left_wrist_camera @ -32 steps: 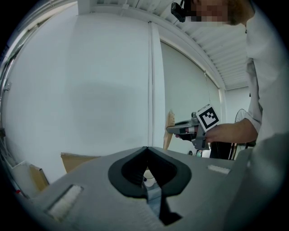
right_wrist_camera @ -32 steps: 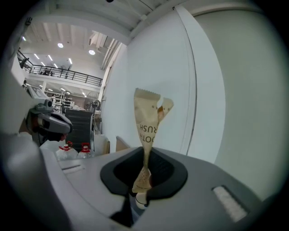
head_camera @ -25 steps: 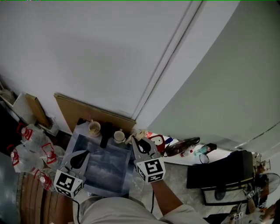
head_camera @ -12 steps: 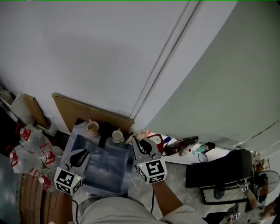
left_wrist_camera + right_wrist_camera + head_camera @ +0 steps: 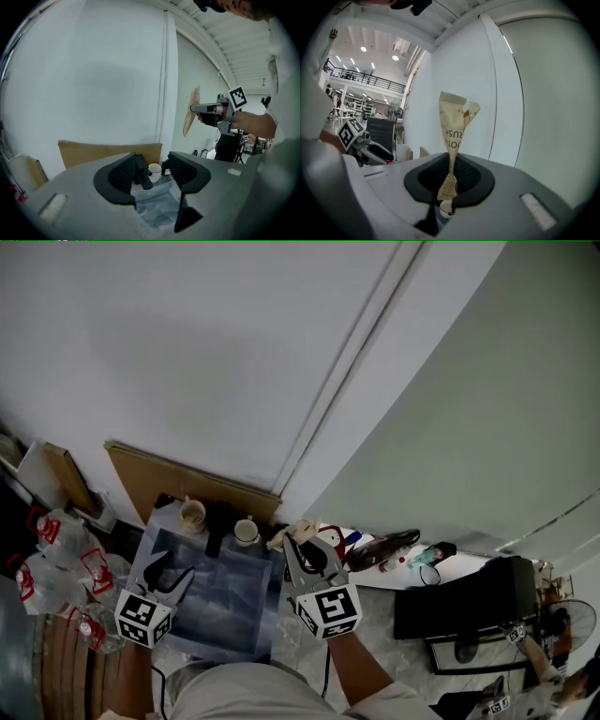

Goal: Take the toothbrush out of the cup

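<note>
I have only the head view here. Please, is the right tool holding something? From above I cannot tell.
Observer: Yes. In the right gripper view, the right tool is shut on a paper-wrapped toothbrush, which stands upright.
Operator: And is anything between the jaws of the left tool?
Observer: Nothing. The left tool has just been opening; its jaws stand apart and empty, and only the white mug shows beyond them.

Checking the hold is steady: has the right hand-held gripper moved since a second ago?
No. In the head view the right hand-held gripper, shut on the wrapped toothbrush, stays just right of the white cup.
</note>
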